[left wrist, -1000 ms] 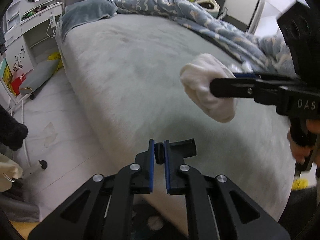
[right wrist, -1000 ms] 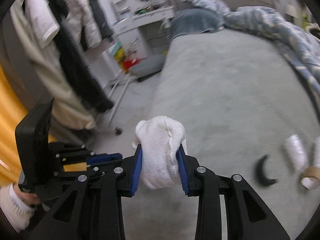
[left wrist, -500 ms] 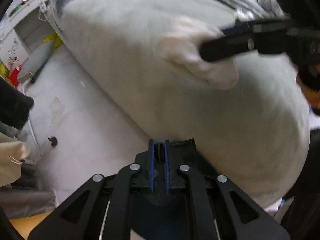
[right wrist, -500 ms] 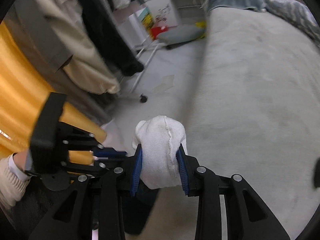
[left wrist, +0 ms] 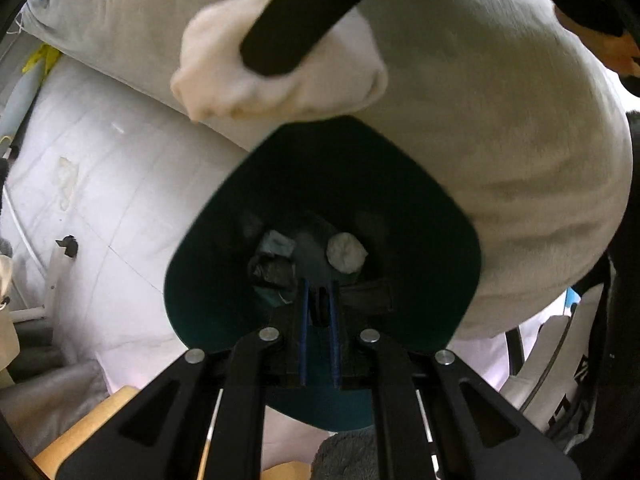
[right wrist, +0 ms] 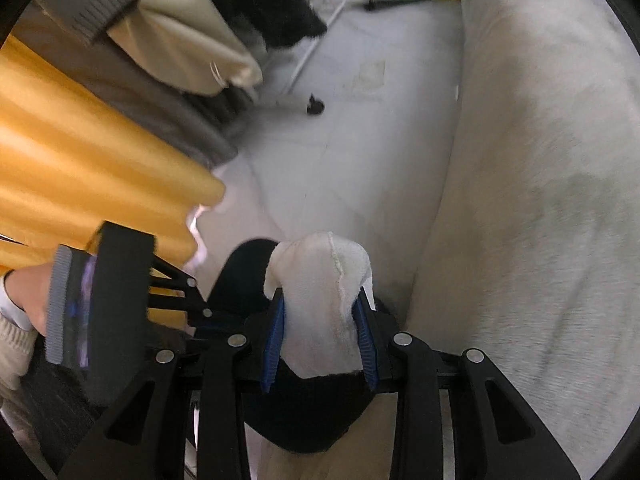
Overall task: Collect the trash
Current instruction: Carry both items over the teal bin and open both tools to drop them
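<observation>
A dark teal bin point(left wrist: 224, 280) hangs below my left gripper point(left wrist: 319, 300), which is shut on a black tab at the bin's near rim. Inside lie a white crumpled ball point(left wrist: 346, 254) and dark wrappers point(left wrist: 272, 268). My right gripper point(right wrist: 320, 312) is shut on a white crumpled wad point(right wrist: 320, 288). In the left wrist view that wad point(left wrist: 280, 88) hangs just above the bin's far rim, with a right finger point(left wrist: 296, 28) across it. In the right wrist view the bin point(right wrist: 244, 276) shows dark under the wad, and the left gripper point(right wrist: 212, 318) reaches in from the left.
The grey bed point(left wrist: 500, 140) bulges close on the right, its edge point(right wrist: 540, 200) right beside the bin. White tiled floor point(right wrist: 340, 152) lies beyond. An orange curtain point(right wrist: 80, 160) and hanging clothes point(right wrist: 180, 40) crowd the left; a rack caster point(right wrist: 315, 104) stands on the floor.
Both grippers have dropped from over the bed toward the floor beside it and tipped downward. The bin's open mouth has come into view, and the wad has moved over it.
</observation>
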A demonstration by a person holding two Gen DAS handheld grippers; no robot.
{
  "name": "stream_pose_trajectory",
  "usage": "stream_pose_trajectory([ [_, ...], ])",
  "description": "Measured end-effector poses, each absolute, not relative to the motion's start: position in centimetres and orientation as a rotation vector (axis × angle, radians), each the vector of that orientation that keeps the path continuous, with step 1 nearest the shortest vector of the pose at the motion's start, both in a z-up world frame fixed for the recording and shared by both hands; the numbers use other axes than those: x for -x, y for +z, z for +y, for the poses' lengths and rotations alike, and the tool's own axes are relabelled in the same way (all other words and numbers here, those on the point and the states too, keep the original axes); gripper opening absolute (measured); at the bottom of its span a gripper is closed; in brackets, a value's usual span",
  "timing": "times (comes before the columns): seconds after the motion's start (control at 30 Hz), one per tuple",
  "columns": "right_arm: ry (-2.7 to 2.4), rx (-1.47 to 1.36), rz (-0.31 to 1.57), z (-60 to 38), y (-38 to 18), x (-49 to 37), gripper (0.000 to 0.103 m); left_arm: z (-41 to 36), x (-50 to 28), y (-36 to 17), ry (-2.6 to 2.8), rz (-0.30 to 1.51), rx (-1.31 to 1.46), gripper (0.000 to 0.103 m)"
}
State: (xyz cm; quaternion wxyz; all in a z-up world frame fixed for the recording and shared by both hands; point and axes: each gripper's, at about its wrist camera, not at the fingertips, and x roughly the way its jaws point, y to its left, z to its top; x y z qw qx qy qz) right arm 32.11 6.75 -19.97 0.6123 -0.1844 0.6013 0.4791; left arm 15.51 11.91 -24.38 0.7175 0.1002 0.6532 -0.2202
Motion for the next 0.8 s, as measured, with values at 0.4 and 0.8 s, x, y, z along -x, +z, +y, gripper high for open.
stream_pose_trajectory([
  [0.4,1.055,0.558,1.54,11.2,-27.1,-29.0,0.034,13.8,-13.0,-23.0,-0.507,1.402,-0.229,0.063],
  [0.8,1.027,0.683,1.578,13.5,-30.5,-25.3,0.034,20.9,-13.3,-16.6,-0.278,1.151,-0.082,0.062],
])
